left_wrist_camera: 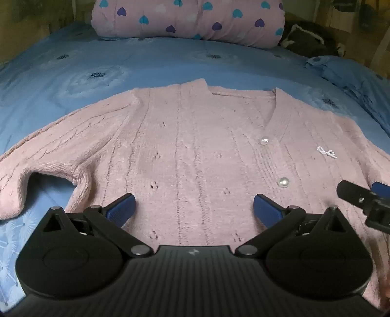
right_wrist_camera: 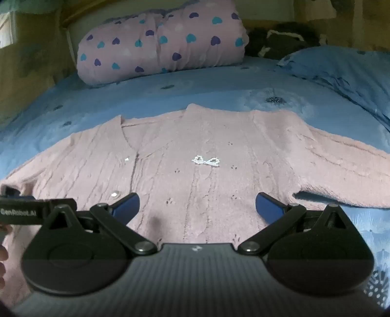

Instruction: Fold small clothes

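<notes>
A small pink knitted cardigan (left_wrist_camera: 195,146) lies flat, front up, on a blue bedsheet (left_wrist_camera: 146,63), sleeves spread to both sides. It has pearl buttons (left_wrist_camera: 283,181) and a white bead bow (right_wrist_camera: 206,161) on the chest. My left gripper (left_wrist_camera: 194,208) is open and empty above the cardigan's lower left half. My right gripper (right_wrist_camera: 197,206) is open and empty above the lower right half (right_wrist_camera: 207,195). The right gripper's fingers (left_wrist_camera: 353,195) show at the right edge of the left wrist view. The left gripper's body (right_wrist_camera: 36,209) shows at the left edge of the right wrist view.
A pink pillow with hearts (left_wrist_camera: 190,22) lies at the head of the bed, also in the right wrist view (right_wrist_camera: 160,46). A blue pillow (right_wrist_camera: 341,70) lies at the right, with a dark bundle (right_wrist_camera: 280,41) behind it.
</notes>
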`<state>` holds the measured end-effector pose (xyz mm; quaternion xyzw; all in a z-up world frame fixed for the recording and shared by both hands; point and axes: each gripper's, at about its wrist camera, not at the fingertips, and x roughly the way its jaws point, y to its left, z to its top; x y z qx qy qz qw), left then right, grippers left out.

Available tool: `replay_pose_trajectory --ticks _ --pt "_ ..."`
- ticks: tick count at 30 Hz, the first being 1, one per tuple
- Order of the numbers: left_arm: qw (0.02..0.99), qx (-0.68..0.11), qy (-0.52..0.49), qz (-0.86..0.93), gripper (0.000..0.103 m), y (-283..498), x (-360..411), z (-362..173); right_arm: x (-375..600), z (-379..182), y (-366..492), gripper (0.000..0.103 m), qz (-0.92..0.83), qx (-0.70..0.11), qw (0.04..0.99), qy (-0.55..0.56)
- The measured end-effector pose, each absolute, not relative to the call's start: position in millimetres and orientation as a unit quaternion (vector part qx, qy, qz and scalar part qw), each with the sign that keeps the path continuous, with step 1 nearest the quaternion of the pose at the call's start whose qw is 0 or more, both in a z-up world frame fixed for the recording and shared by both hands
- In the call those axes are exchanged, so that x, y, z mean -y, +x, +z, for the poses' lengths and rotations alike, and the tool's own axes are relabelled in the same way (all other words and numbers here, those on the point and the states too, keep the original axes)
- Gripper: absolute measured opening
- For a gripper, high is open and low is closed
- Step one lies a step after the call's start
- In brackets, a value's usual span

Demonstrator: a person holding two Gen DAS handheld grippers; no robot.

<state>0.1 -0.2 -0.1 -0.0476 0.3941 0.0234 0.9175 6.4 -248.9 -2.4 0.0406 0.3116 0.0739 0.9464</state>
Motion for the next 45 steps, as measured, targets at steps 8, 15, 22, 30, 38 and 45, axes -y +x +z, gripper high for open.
replay_pose_trajectory --ticks 8,15,22,30,38,45 --pt "0.918 -0.393 -0.044 0.025 0.103 1 -1 -6 257 -1 5 0.103 0.075 -0.309 0.946 0.066" --pt "0.92 -0.388 -0.037 0.027 0.103 -1 1 -2 256 1 7 0.103 0.082 -0.313 0.944 0.059" --pt "0.921 -0.388 -0.035 0.029 0.103 -1 2 -4 254 1 5 0.103 0.088 -0.311 0.945 0.055" --pt "0.92 -0.388 -0.037 0.03 0.103 -1 0 -4 253 -1 5 0.103 0.091 -0.312 0.944 0.054" --pt "0.92 -0.389 -0.036 0.03 0.103 -1 0 -3 256 -2 9 0.103 0.086 -0.317 0.942 0.073" --pt "0.92 -0.388 -0.035 0.031 0.103 -1 0 -2 253 -3 8 0.103 0.092 -0.316 0.942 0.066"
